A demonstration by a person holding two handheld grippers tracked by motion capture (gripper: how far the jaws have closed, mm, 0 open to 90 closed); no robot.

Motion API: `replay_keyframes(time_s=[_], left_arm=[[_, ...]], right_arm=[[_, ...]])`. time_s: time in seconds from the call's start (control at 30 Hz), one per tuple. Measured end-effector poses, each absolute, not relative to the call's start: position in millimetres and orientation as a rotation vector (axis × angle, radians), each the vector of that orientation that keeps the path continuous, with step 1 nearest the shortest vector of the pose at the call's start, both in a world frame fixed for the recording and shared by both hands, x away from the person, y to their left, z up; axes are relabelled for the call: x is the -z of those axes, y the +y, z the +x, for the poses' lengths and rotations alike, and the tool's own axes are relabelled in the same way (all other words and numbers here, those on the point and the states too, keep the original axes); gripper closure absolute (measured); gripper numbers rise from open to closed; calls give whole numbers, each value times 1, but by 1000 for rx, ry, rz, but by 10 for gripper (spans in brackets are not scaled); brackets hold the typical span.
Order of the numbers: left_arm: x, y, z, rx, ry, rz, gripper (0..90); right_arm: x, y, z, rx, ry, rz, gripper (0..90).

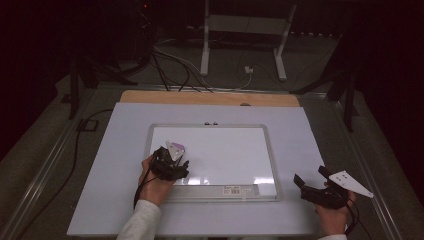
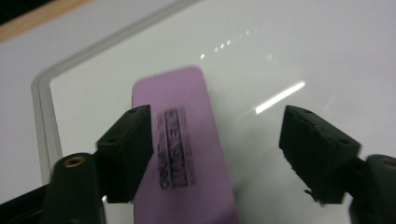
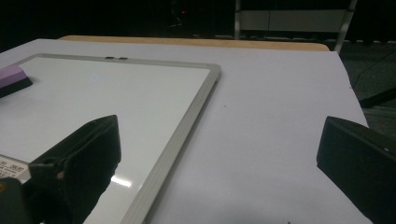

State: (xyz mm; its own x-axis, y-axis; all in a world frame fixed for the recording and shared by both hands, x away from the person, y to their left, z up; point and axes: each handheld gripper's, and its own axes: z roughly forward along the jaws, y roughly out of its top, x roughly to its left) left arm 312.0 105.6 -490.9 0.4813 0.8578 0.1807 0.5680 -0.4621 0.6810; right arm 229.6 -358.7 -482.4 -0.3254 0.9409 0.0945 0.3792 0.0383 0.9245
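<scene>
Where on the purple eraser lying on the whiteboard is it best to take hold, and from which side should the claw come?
Grip the purple eraser across its narrow width, on the two long sides, coming from above. It lies flat on the whiteboard and is long and slim, so the long edges probably fit between the jaws. The left claw is open, one jaw beside the eraser, the other well clear.

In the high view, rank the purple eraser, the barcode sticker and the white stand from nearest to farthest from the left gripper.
1. Purple eraser, under the left gripper, on the whiteboard.
2. Barcode sticker, on the whiteboard's near frame.
3. White stand, on the floor beyond the table.
</scene>
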Motion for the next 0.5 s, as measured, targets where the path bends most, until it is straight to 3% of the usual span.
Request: replay_keyframes(time_s=[0.5], left_arm=[[494,114,315,-688,1197,2171,338]], right_arm=[[482,-359,229,-1279,1753,1332,1]])
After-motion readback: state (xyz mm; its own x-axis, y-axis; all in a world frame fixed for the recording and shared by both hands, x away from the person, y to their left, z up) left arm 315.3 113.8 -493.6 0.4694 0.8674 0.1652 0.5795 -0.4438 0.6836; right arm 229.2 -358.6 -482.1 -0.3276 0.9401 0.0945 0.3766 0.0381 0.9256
